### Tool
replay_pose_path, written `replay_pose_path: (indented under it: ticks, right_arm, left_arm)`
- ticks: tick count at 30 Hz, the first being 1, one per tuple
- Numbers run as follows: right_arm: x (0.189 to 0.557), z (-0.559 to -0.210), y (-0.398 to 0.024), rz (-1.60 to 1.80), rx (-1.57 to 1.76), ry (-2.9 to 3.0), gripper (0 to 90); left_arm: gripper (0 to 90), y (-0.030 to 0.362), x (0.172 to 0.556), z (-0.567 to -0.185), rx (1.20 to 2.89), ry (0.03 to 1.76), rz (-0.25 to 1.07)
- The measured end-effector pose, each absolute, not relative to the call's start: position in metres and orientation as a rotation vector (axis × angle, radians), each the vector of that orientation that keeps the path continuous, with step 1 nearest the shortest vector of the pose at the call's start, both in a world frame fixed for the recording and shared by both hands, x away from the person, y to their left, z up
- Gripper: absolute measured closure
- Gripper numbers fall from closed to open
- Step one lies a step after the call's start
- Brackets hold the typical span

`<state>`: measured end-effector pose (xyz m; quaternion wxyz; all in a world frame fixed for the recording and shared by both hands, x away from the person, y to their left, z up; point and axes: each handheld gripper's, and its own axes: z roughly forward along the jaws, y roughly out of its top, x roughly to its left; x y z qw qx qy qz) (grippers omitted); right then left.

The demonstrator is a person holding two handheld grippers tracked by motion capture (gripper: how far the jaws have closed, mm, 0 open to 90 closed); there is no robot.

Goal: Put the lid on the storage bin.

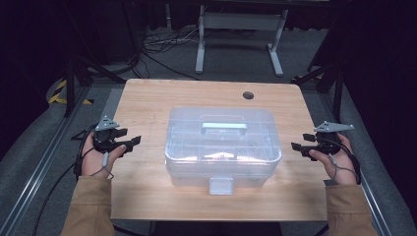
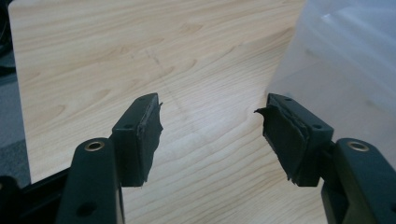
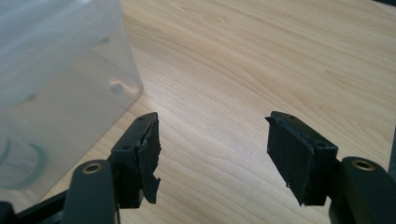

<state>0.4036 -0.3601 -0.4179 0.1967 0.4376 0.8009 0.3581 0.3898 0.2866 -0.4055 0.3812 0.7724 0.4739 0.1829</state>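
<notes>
Both grippers' fingers [image 2: 140, 135] gape wide and empty, flanking the clear plastic box [image 1: 222, 145] between them.

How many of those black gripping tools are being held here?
2. The left gripper is at the table's left edge, the right gripper at its right edge, each beside the clear plastic box, jaws open.

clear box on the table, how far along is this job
Early. Done: nothing visible; the clear plastic box sits shut, front latch down. In hand: the left tool and right tool flank it, both open and empty, touching nothing. Left: any actual handling of the box.
</notes>
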Motion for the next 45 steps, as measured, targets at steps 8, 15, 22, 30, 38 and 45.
replay_pose_path:
  ticks: [8, 15, 22, 30, 38, 45]
  right_arm:
    - [0.411, -0.437, -0.367, 0.994, 1.311, 2.235, 29.8]
    - [0.419, -0.454, -0.369, 0.975, 1.316, 2.230, 25.8]
    - [0.423, -0.470, -0.362, 0.956, 1.282, 2.254, 23.7]
    - [0.426, -0.483, -0.364, 0.942, 1.315, 2.248, 23.7]
    - [0.430, -0.491, -0.363, 0.887, 1.365, 2.231, 20.8]
    - [0.431, -0.493, -0.364, 0.911, 1.359, 2.215, 19.8]
  left_arm:
    - [35.0, 0.294, 0.393, -0.423, 1.967, 1.244, 0.459]
    - [34.5, 0.297, 0.395, -0.432, 1.976, 1.260, 0.443]
    - [34.6, 0.296, 0.399, -0.442, 1.992, 1.260, 0.433]
    - [35.3, 0.294, 0.403, -0.454, 2.029, 1.251, 0.425]
    - [35.4, 0.290, 0.404, -0.461, 2.072, 1.246, 0.413]
    - [35.4, 0.289, 0.405, -0.469, 2.085, 1.246, 0.402]
